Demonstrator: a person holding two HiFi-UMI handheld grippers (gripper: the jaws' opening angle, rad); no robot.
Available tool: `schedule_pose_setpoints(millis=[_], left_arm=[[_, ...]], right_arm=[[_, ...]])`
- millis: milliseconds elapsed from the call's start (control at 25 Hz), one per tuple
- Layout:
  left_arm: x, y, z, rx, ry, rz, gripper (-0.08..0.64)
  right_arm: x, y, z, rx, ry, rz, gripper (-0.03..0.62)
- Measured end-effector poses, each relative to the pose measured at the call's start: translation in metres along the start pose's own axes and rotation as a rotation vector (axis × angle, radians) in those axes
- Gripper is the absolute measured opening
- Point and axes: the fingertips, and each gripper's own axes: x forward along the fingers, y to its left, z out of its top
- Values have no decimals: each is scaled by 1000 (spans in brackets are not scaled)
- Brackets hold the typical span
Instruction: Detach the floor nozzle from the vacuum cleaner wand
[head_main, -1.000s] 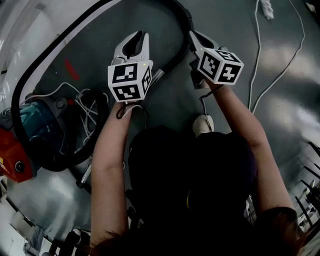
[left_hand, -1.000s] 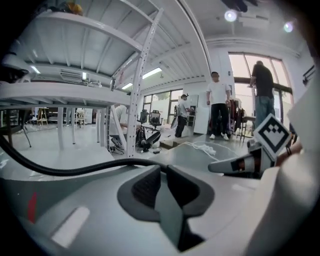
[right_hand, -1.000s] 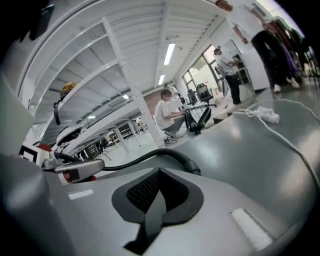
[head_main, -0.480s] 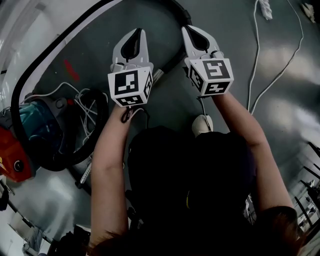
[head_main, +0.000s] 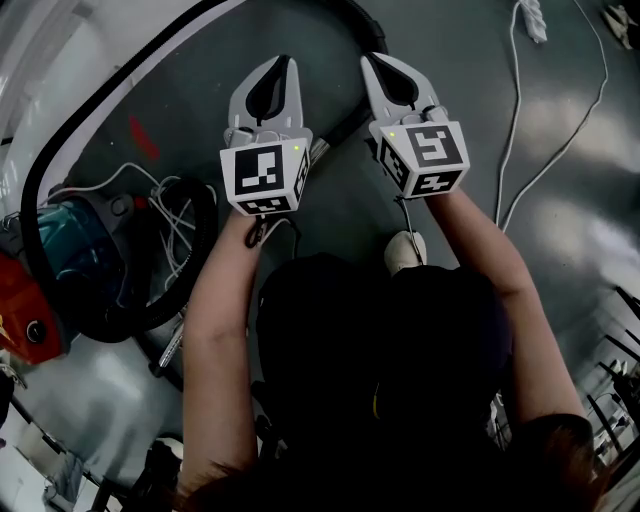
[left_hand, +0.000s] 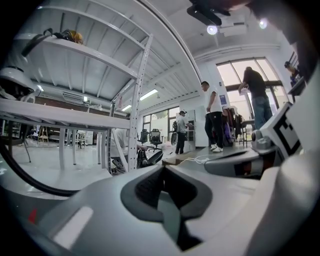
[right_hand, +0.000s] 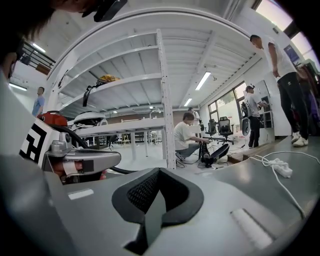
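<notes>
Over the last second the left hand-held gripper has brought its slightly parted jaws fully together. The right hand-held gripper has stayed shut but rolled until its marker cube faces up, and both have lifted a little. They now sit side by side with nothing between the jaws of either. The wand passes beneath them untouched, so I judge no pull on the joint is under way and a fresh grip is needed. The head view alone shows the vacuum cleaner body on the floor at left, ringed by its black hose. I cannot pick out the floor nozzle in any view. The gripper views instead show the room: a white shelving rack, people standing beyond, and each gripper's closed jaws.
</notes>
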Motion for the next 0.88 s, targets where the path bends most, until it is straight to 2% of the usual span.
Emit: schedule_pose_setpoints(millis=[640,880], left_arm=[[-2,-5,-11,4,22,-20,12],[-3,0,-16,-20,41,-11,12]], right_arm=[[0,2,-11,-11,30,7,-3],[-1,3,-12,-12,42,11,-2]])
